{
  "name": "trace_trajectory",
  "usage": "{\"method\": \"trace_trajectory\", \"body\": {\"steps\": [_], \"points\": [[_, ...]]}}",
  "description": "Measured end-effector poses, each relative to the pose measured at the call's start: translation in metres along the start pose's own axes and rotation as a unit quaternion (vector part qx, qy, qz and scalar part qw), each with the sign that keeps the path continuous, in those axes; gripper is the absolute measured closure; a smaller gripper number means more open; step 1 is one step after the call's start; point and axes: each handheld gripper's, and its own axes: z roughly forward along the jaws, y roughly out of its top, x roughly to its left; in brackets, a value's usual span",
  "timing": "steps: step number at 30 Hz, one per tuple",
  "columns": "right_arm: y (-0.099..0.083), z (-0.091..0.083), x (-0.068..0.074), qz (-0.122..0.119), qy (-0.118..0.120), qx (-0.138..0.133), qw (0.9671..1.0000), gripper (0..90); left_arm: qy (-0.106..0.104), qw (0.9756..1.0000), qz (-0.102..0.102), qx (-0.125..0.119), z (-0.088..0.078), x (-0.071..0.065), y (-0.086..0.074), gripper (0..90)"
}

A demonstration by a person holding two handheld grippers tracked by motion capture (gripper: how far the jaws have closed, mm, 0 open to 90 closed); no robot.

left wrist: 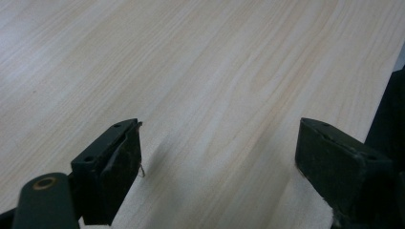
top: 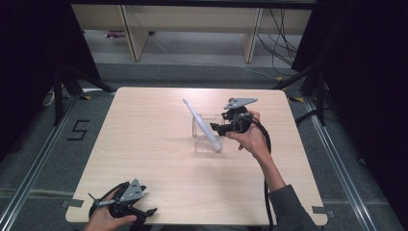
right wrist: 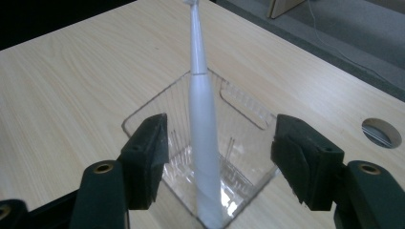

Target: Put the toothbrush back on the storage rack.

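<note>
A white electric toothbrush (top: 202, 124) is being held upright-tilted inside a clear plastic square container (top: 208, 144) just right of the table's (top: 144, 144) centre, its head leaning toward 11 o'clock over the rim. The right gripper (top: 216, 129) is being kept at 3 o'clock of the container, released, jaws spread either side of the handle (right wrist: 204, 157) without touching. The left gripper (top: 150, 211) is being rested at the table's 7 o'clock edge, jaws wide apart, nothing between them
</note>
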Motion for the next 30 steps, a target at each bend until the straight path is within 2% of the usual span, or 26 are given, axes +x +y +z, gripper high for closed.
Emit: {"method": "trace_trajectory", "body": {"steps": [1, 2, 3, 5, 7, 8, 9, 11, 12, 14, 15, 16, 19, 21, 23, 25, 26, 27, 30], "points": [[-0.004, -0.004, 0.0, 0.008, -0.003, 0.003, 1.0, 36.6, 0.003, 1.0, 0.0, -0.004, 0.0, -0.001, 0.0, 15.5], [-0.005, -0.006, -0.001, 0.003, -0.004, 0.005, 1.0, 36.0, 0.003, 1.0, 0.0, -0.004, 0.0, -0.001, 0.0, 15.5], [-0.01, -0.008, -0.002, 0.01, -0.007, 0.0, 0.9999, 35.8, 0.0, 1.0, 0.001, -0.001, 0.001, 0.0, 0.0, 15.5], [-0.015, -0.013, -0.004, 0.005, -0.015, -0.008, 0.9998, 35.2, 0.001, 1.0, 0.003, 0.001, 0.001, 0.001, 0.0, 15.5], [-0.022, -0.015, -0.003, 0.023, -0.016, -0.018, 0.9995, 33.9, 0.004, 1.0, 0.0, -0.002, 0.001, 0.0, -0.001, 15.5], [-0.024, -0.016, -0.005, 0.012, -0.01, -0.021, 0.9997, 33.9, 0.004, 1.0, 0.0, -0.003, 0.001, 0.0, 0.0, 15.5], [-0.027, -0.019, -0.005, 0.022, -0.011, -0.021, 0.9995, 33.8, 0.003, 1.0, 0.0, -0.003, 0.001, 0.0, 0.0, 15.5], [-0.03, -0.022, -0.005, 0.026, -0.009, -0.024, 0.9993, 33.1, 0.001, 1.0, 0.002, 0.0, 0.0, 0.001, 0.0, 15.5], [-0.031, -0.023, -0.006, 0.019, -0.013, -0.028, 0.9993, 33.0, 0.003, 1.0, 0.001, -0.003, 0.0, 0.0, 0.0, 15.5], [-0.034, -0.026, -0.004, 0.031, -0.015, -0.023, 0.9991, 32.6, 0.003, 1.0, 0.0, -0.001, 0.0, 0.001, 0.0, 15.5], [-0.035, -0.027, -0.006, 0.016, -0.014, -0.027, 0.9994, 32.6, 0.002, 1.0, 0.0, -0.001, 0.0, 0.001, 0.0, 15.5], [-0.037, -0.027, -0.004, 0.026, -0.016, -0.031, 0.999, 32.3, 0.003, 1.0, 0.002, -0.002, 0.0, 0.0, 0.0, 15.5], [-0.04, -0.03, -0.004, 0.034, -0.013, -0.025, 0.999, 31.6, 0.002, 1.0, 0.001, -0.001, 0.0, 0.0, 0.0, 15.5], [-0.041, -0.03, -0.006, 0.024, -0.014, -0.029, 0.9992, 30.9, 0.004, 0.9999, -0.004, -0.009, 0.0, 0.0, 0.0, 15.5], [-0.043, -0.03, -0.005, 0.035, -0.013, -0.032, 0.9988, 30.6, 0.004, 1.0, 0.0, -0.004, 0.0, 0.0, 0.0, 15.5], [-0.045, -0.032, -0.005, 0.027, -0.013, -0.033, 0.999, 30.4, 0.001, 1.0, -0.005, -0.003, 0.0, -0.001, 0.0, 15.5], [-0.046, -0.033, -0.002, 0.042, -0.013, -0.03, 0.9986, 30.0, 0.002, 1.0, -0.005, -0.004, 0.0, -0.001, 0.0, 15.5], [-0.046, -0.033, -0.004, 0.029, -0.014, -0.032, 0.999, 29.5, 0.006, 0.9999, 0.001, -0.009, -0.001, -0.001, 0.0, 15.5], [-0.048, -0.035, -0.004, 0.031, -0.02, -0.041, 0.9985, 29.3, 0.005, 1.0, -0.002, -0.008, 0.0, 0.0, 0.0, 15.5]]}}
